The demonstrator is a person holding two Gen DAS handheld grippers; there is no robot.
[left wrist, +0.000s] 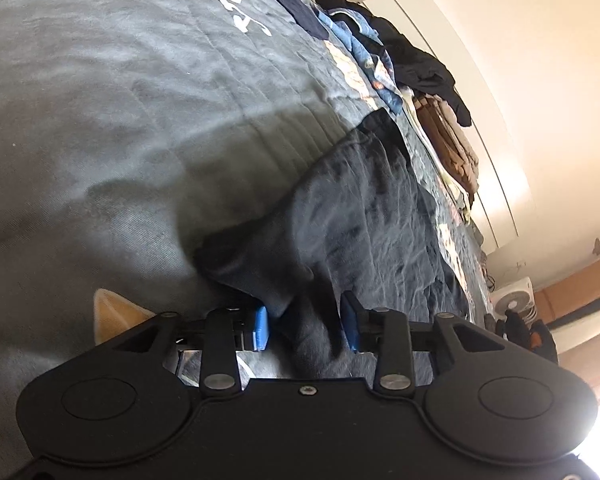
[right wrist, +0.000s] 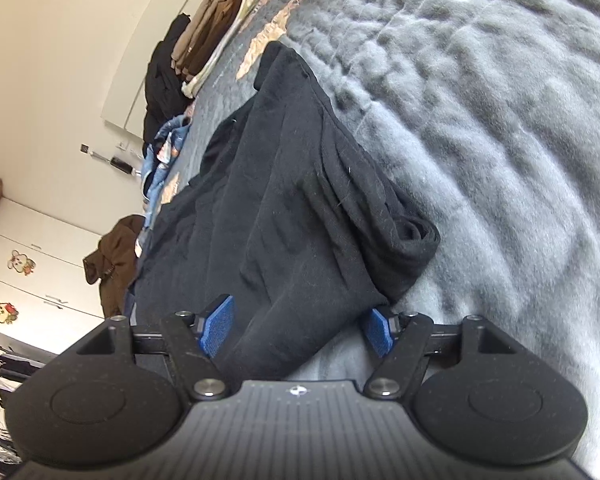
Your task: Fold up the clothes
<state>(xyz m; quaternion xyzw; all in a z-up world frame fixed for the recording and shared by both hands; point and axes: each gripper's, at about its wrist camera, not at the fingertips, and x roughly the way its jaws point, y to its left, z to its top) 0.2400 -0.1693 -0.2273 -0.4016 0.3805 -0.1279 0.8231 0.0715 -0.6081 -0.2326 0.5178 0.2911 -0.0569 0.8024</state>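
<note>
A black garment [right wrist: 292,184] lies stretched along the grey fleece blanket [right wrist: 480,128] on a bed, one rolled sleeve end at its right edge. My right gripper [right wrist: 300,332] stands open at the garment's near end, its blue pads [right wrist: 219,328] wide on either side of the cloth and not pressing it. In the left wrist view the same black garment [left wrist: 352,216] runs away from me, and a bunched fold of it passes between the blue pads [left wrist: 261,328] of my left gripper [left wrist: 305,326], which is shut on that fold.
Along the wall side of the bed lie folded brown clothes [right wrist: 216,12], a black heap [right wrist: 162,76] and blue patterned cloth [right wrist: 168,148]. A brown jacket [right wrist: 116,260] hangs by white cupboards. A white fan [left wrist: 514,300] stands on the floor beyond the bed.
</note>
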